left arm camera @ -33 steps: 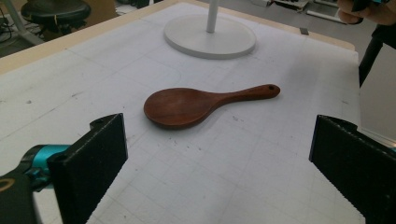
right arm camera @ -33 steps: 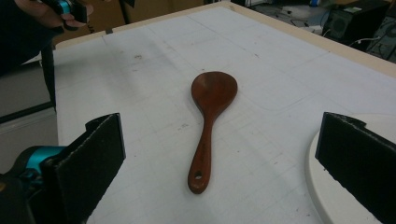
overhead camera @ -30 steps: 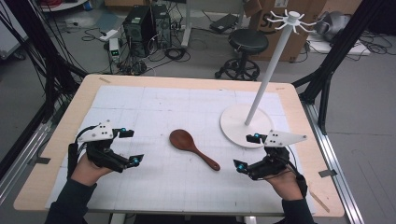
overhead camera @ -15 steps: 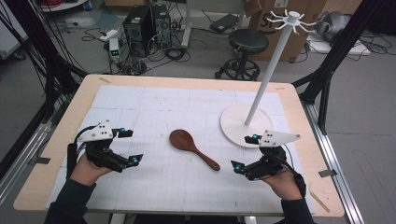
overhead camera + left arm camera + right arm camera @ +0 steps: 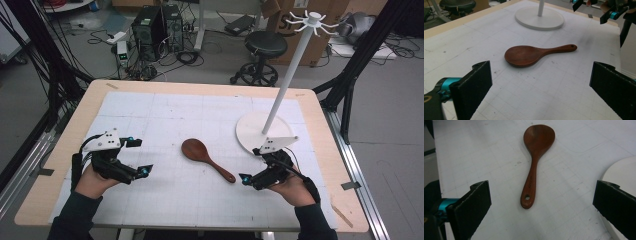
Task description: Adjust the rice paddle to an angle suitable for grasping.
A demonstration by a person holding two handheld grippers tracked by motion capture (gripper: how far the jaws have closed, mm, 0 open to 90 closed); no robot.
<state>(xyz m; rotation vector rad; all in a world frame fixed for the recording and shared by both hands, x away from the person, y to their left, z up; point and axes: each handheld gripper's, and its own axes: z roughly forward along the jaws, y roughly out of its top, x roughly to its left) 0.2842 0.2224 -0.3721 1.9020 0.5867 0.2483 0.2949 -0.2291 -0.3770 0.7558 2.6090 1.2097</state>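
Observation:
A dark brown wooden spoon (image 5: 205, 159) lies flat on the white gridded mat, bowl to the far left and handle toward the near right. My left gripper (image 5: 139, 156) rests open to the left of it, and its own view has the spoon (image 5: 534, 55) lying ahead between wide jaws (image 5: 542, 95). My right gripper (image 5: 251, 164) is open just right of the handle's end. In the right gripper view the handle's end with its hole (image 5: 527, 201) lies between the spread jaws (image 5: 541, 213), apart from both. Nothing is held.
A white stand with a round base (image 5: 252, 132), a tall pole (image 5: 290, 75) and hooks at the top stands at the right, just beyond my right gripper. The mat lies on a wooden table (image 5: 75, 120). A stool and cables are on the floor behind.
My right gripper has slid a little to the left, closer to the spoon handle's end. The left gripper and the spoon have stayed put.

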